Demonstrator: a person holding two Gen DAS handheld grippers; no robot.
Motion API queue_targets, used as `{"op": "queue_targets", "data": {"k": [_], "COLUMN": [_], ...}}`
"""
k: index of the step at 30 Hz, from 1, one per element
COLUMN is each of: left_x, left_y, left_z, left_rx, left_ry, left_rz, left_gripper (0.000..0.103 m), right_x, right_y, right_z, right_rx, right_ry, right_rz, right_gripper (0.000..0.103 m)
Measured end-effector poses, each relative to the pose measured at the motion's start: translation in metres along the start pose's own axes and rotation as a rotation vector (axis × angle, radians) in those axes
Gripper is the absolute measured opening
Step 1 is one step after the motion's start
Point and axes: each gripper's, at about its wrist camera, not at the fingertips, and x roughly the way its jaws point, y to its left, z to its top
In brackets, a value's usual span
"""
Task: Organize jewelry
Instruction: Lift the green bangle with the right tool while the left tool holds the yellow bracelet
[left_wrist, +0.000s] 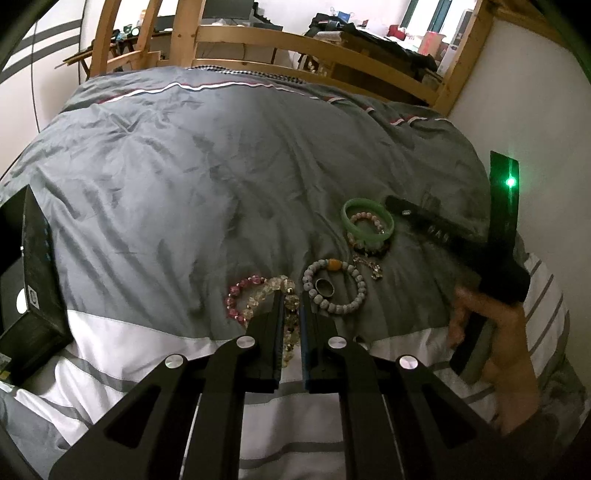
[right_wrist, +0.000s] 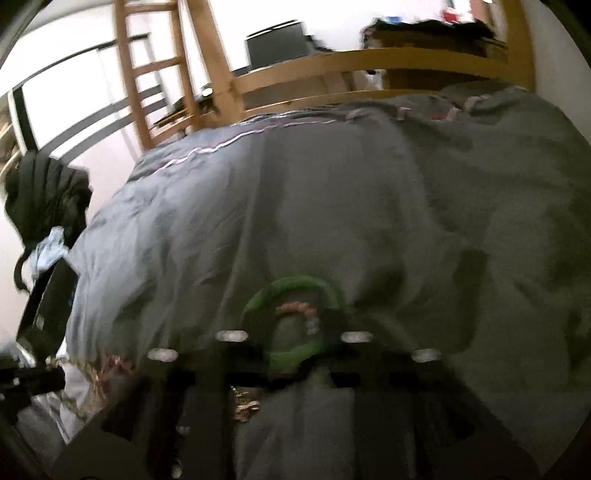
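Jewelry lay lower centre on the grey bed quilt (left_wrist: 221, 155). Our left gripper (left_wrist: 291, 295) nearly closed its fingers around the clear-and-pink beaded bracelet (left_wrist: 255, 295); lifting comes next. Right gripper (right_wrist: 295, 332), blurred, state unknowable, neared the green bangle (right_wrist: 291, 288).

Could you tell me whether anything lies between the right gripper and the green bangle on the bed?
Nothing visible does. The green bangle lies directly ahead of the right gripper on the grey duvet, with a pink bead bracelet resting inside it. Blur hides how the jaws stand.
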Motion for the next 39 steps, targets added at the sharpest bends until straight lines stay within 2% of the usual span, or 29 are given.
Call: {"op": "queue_targets", "data": {"k": [1, 2, 7, 11, 12, 17, 19, 20, 22, 24, 29, 31, 35, 39], "left_x": [0.0, 0.0, 0.001, 0.001, 0.001, 0.002, 0.002, 0.002, 0.002, 0.002, 0.002, 0.002, 0.003, 0.002], "left_y": [0.0, 0.0, -0.001, -0.002, -0.002, -0.004, -0.004, -0.004, -0.004, -0.004, -0.004, -0.004, -0.003, -0.004], "left_z": [0.0, 0.0, 0.001, 0.0, 0.001, 0.001, 0.0, 0.0, 0.0, 0.0, 0.0, 0.0, 0.0, 0.001], "left_rx": [-0.001, -0.002, -0.003, 0.005, 0.005, 0.008, 0.01, 0.01, 0.007, 0.004, 0.002, 0.003, 0.002, 0.0], "left_ry": [0.0, 0.0, 0.006, 0.008, 0.008, 0.011, 0.011, 0.011, 0.012, 0.013, 0.013, 0.013, 0.013, 0.011], "left_rz": [0.0, 0.0, -0.005, -0.004, -0.004, -0.004, -0.002, -0.002, -0.003, -0.003, -0.004, -0.004, -0.005, -0.005], "left_gripper": [0.006, 0.006, 0.006, 0.007, 0.007, 0.007, 0.007, 0.007, 0.007, 0.007, 0.007, 0.007, 0.007, 0.007], "right_x": [0.0, -0.001, 0.017, 0.047, 0.051, 0.046, 0.047, 0.048, 0.046, 0.041, 0.031, 0.03, 0.031, 0.02], "right_y": [0.006, 0.011, 0.025, 0.024, 0.021, 0.005, 0.001, 0.002, 0.004, 0.001, -0.045, -0.054, -0.05, -0.053], "right_z": [-0.002, -0.003, -0.012, -0.024, -0.026, -0.02, -0.021, -0.021, -0.02, -0.021, -0.018, -0.017, -0.017, -0.016], "right_rx": [-0.02, -0.038, -0.122, -0.163, -0.141, -0.042, -0.029, -0.033, -0.039, -0.003, 0.25, 0.308, 0.306, 0.336], "right_ry": [-0.017, -0.026, 0.025, 0.114, 0.117, 0.071, 0.077, 0.076, 0.065, 0.05, 0.005, -0.007, -0.013, -0.068], "right_rz": [0.037, 0.048, 0.032, -0.109, -0.109, -0.037, -0.013, -0.018, -0.017, -0.016, 0.094, 0.148, 0.165, 0.252], "right_gripper": [0.077, 0.078, 0.073, 0.071, 0.07, 0.057, 0.044, 0.042, 0.018, 0.013, 0.011, 0.01, 0.01, 0.01]}}
